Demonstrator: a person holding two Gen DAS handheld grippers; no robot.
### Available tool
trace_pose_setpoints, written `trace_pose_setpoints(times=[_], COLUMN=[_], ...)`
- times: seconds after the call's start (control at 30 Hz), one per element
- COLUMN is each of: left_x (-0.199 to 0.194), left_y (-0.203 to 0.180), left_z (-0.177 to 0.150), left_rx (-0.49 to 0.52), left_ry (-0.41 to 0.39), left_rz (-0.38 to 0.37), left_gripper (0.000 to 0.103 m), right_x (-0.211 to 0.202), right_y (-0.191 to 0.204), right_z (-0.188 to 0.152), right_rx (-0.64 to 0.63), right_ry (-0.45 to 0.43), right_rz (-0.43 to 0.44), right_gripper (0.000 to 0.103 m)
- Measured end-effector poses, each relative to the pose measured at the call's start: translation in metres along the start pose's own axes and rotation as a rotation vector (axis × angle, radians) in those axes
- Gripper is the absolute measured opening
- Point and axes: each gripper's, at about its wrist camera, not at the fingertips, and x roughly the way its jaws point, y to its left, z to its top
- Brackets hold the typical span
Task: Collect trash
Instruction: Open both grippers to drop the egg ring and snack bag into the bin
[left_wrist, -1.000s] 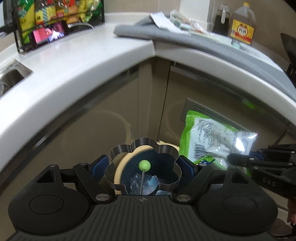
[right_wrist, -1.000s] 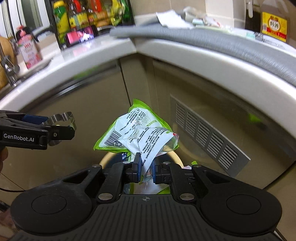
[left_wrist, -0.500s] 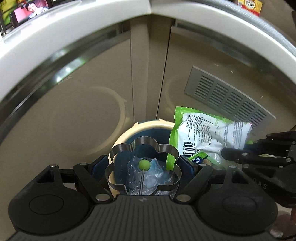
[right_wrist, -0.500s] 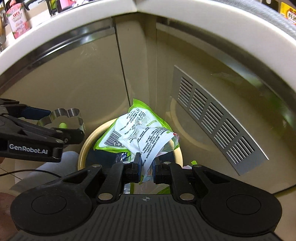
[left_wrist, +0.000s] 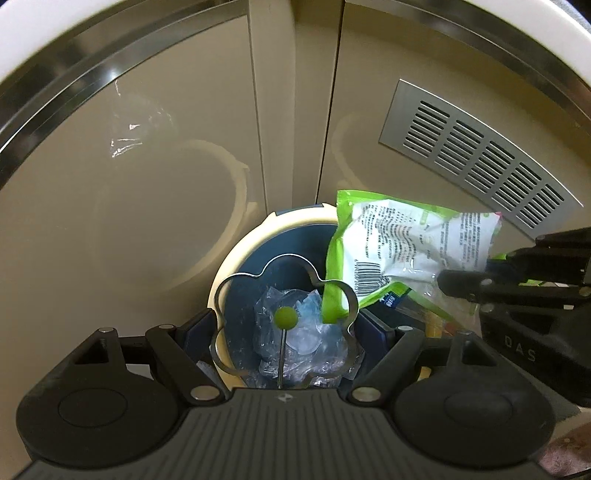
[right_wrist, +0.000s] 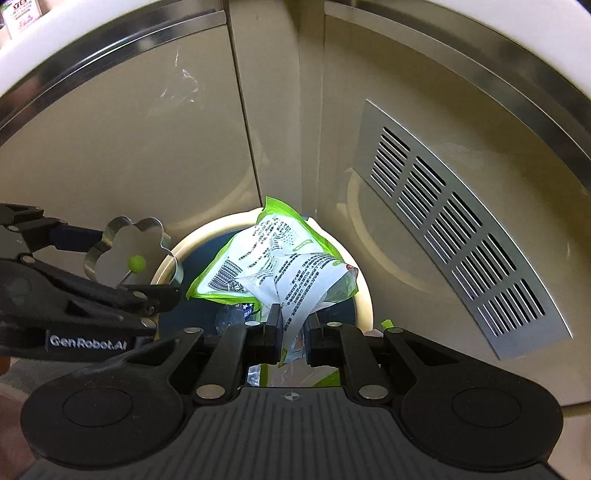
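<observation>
Below me I count one round bin (left_wrist: 236, 254), two grippers, one metal flower-shaped ring (left_wrist: 284, 321) and one green-and-white snack wrapper (left_wrist: 402, 251). My left gripper (left_wrist: 286, 332) has its jaws spread wide, clamped on the ring's two outer sides, and holds it over the bin's left half; a thin wire with a green ball (left_wrist: 285, 318) stands inside the ring. My right gripper (right_wrist: 293, 326) has its jaws nearly together, pinching the wrapper's lower corner. The wrapper hangs above the bin's mouth, its long axis running up and away from the right jaws towards the cabinet corner (right_wrist: 273, 110), printed face and barcode turned to me. Only the left wrist view shows crumpled clear plastic (left_wrist: 303, 343) lying inside the bin, seen through the ring; the right wrist view instead shows the ring (right_wrist: 129, 258) from the side, the left gripper (right_wrist: 122, 280) with its lettering, and more of the slotted vent panel (right_wrist: 461, 229) on the cabinet.
</observation>
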Motion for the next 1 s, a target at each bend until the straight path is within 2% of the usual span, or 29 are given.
trace_pose_setpoints(times=[0.07,0.13,0.2,0.3,0.47,0.6,0.9,1.0], left_x=[-0.002,-0.005,-0.007,-0.008,-0.018,-0.035,-0.069,-0.08], left_y=[0.001,0.001,0.003,0.007,0.01,0.011,0.015,0.014], left_z=[0.0,0.001,0.0,-0.001,-0.005,-0.011,-0.028,-0.032], left_rx=[0.006,0.01,0.016,0.007,0.006,0.011,-0.028,-0.026], left_ry=[-0.004,-0.013,-0.031,-0.035,-0.046,-0.078,-0.127,-0.143], left_rz=[-0.003,0.015,0.044,0.028,0.027,0.04,0.057,0.067], left_gripper=[0.087,0.096,0.103,0.103,0.103,0.103,0.103,0.103], right_x=[0.002,0.002,0.002,0.001,-0.004,-0.018,-0.065,-0.079], right_y=[0.0,0.0,-0.003,-0.011,-0.017,-0.014,-0.002,0.003], right_z=[0.003,0.005,0.006,0.006,0.005,-0.003,-0.02,-0.025], right_rx=[-0.003,0.005,0.026,0.067,0.105,0.106,0.036,0.004], right_ry=[0.001,0.003,0.0,0.0,0.001,-0.007,-0.08,-0.105], right_rz=[-0.001,-0.002,-0.018,-0.004,0.019,0.048,0.039,0.033], right_gripper=[0.016,0.032,0.041,0.056,0.058,0.065,0.081,0.083])
